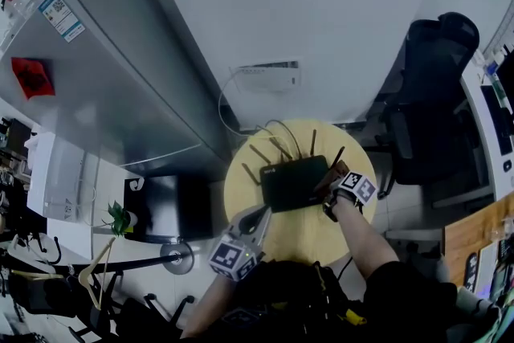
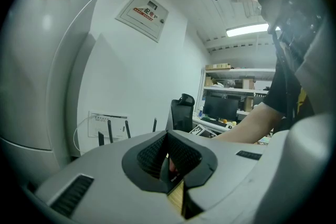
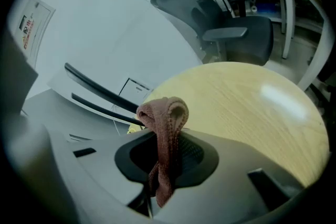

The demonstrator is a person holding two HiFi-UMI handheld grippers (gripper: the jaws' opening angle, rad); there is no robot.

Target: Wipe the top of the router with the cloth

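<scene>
**A:** Where does the router [image 1: 295, 182] sit?

**B:** Flat in the middle of the round wooden table [image 1: 299, 243], with its antennas [image 1: 281, 147] rising along its far edge. Its dark top is bare; no cloth lies spread on it.

**A:** And the cloth?

**B:** The reddish-brown cloth [image 3: 164, 124] is at the router's right edge, pinched in the right gripper [image 1: 336, 182]. The jaws are clamped on it, with a fold bulging out past the tips.

**A:** What about the other tool?

**B:** The left gripper [image 1: 259, 219] is at the router's near-left corner. Its jaws are drawn together to a slit, and through the slit show a dark edge and some table wood. Whether they nip that corner cannot be told.

**A:** So which step is this?

**B:** It looks like the start of a stroke, with the cloth brought to the router's side but not yet across it. The next move likely calls for laying the fold on the top and sweeping it toward the router's left, short of the antennas, while the left gripper steadies the casing.
</scene>
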